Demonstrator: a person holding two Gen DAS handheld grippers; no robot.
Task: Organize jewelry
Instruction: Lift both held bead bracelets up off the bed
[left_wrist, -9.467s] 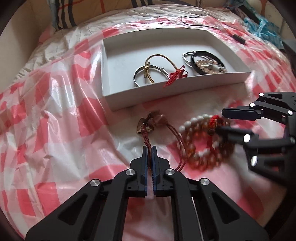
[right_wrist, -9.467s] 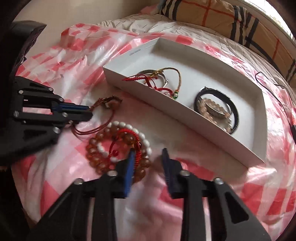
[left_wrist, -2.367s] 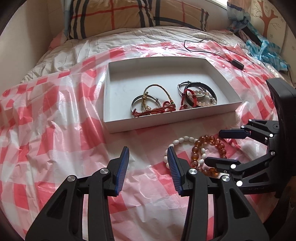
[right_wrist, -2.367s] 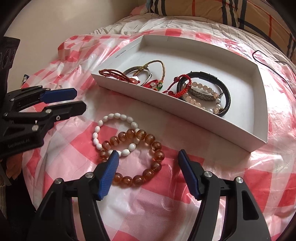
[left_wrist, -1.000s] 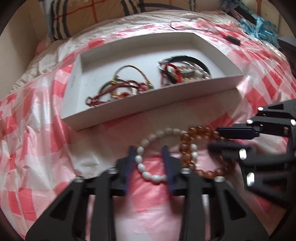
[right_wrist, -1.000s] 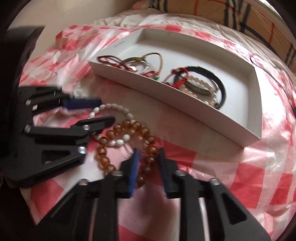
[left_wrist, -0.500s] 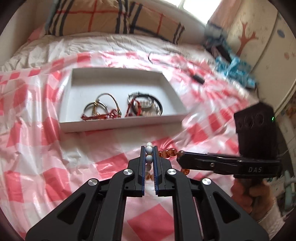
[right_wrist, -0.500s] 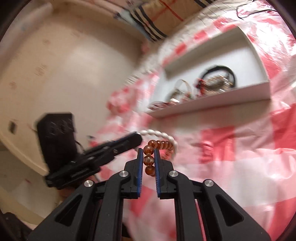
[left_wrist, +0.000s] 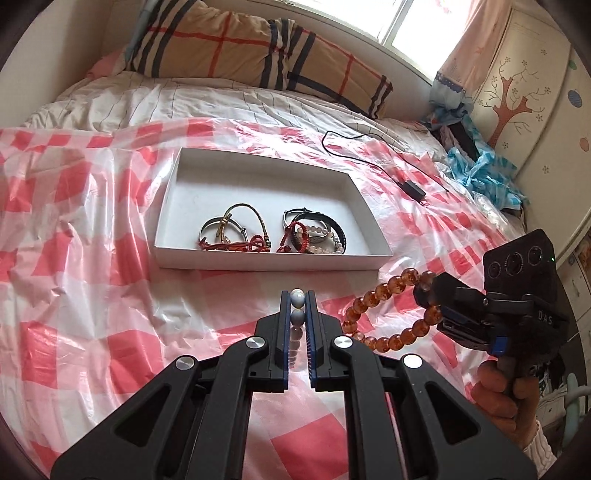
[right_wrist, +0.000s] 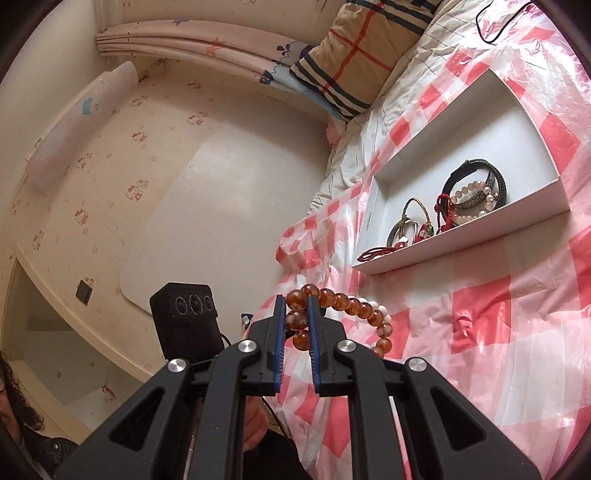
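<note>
Jewelry is held in both grippers, lifted above the red-and-white checked plastic sheet (left_wrist: 92, 280) on the bed. Nearest, the left gripper (left_wrist: 297, 295) has its two fingers pressed together on the white bead bracelet (left_wrist: 297, 297); two beads stand between the pads in one line that runs forward along the fingers. Just to its right, the right gripper (right_wrist: 296, 300) is clamped on the amber bead bracelet (left_wrist: 384, 295). In the left wrist view this loop hangs in the air, its long axis going from lower left up to the right gripper's fingertips. In the right wrist view some white beads show behind the amber ones, so the two bracelets seem to touch, but I cannot tell if they are linked. Farther away lies the white tray (left_wrist: 269, 260), long side left to right, with several bracelets inside near its front wall. Behind it are a black cable (left_wrist: 369, 157) and a plaid pillow (left_wrist: 240, 48).
</note>
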